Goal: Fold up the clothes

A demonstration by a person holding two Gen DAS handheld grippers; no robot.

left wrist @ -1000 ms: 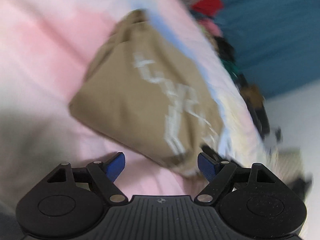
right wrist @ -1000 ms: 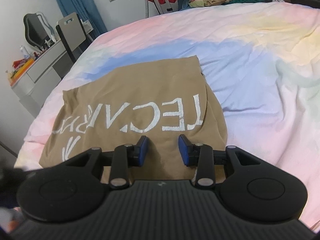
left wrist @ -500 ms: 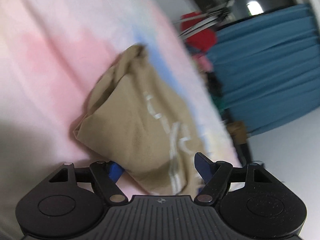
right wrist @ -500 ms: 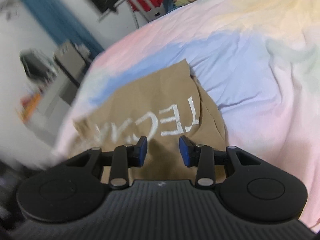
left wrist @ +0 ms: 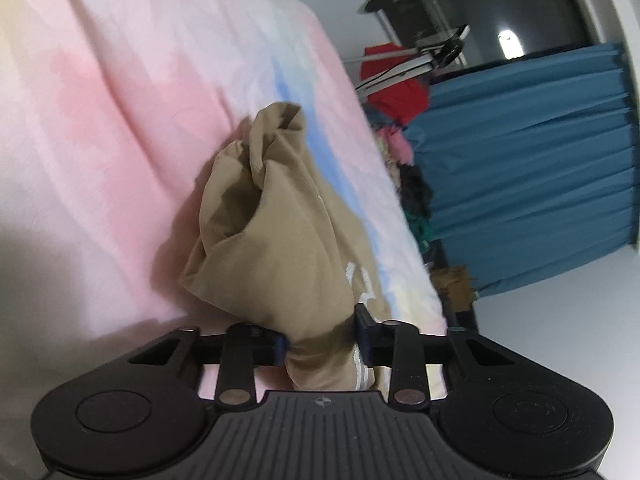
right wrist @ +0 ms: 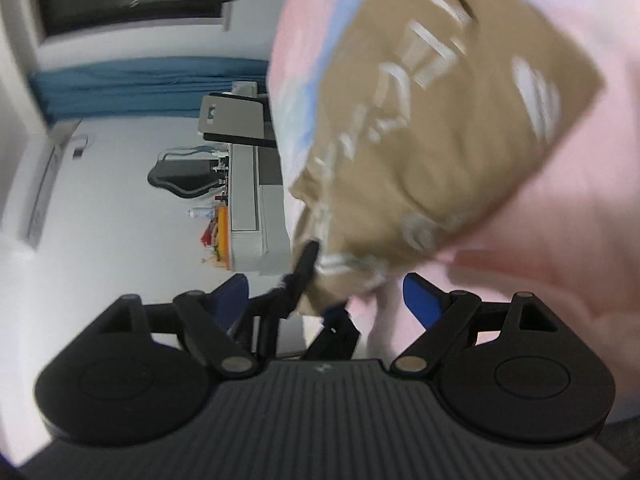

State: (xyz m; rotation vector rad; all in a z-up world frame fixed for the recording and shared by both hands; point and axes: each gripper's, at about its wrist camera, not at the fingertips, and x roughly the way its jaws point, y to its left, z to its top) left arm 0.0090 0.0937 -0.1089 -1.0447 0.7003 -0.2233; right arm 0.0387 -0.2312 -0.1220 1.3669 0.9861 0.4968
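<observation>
A folded tan garment (left wrist: 280, 240) with white lettering lies on the pastel bedsheet (left wrist: 100, 120). My left gripper (left wrist: 322, 342) is shut on a bunched corner of the tan garment, which lifts and creases up from the bed. In the right wrist view the same garment (right wrist: 432, 120) shows blurred ahead. My right gripper (right wrist: 326, 300) is open and empty, with its blue pads (right wrist: 422, 300) wide apart. The left gripper's black fingers (right wrist: 304, 272) show between them, holding the garment's corner.
Blue curtains (left wrist: 528, 168) hang beyond the bed. A pile of clothes (left wrist: 404, 160) and a red item (left wrist: 396, 84) lie at the bed's far end. A grey dresser (right wrist: 248, 200) with a mirror (right wrist: 180, 176) and a chair (right wrist: 232, 120) stands beside the bed.
My left gripper has closed on the garment's corner and lifted it. My right gripper has opened wide and swung round to the same corner; its view is now rotated and blurred.
</observation>
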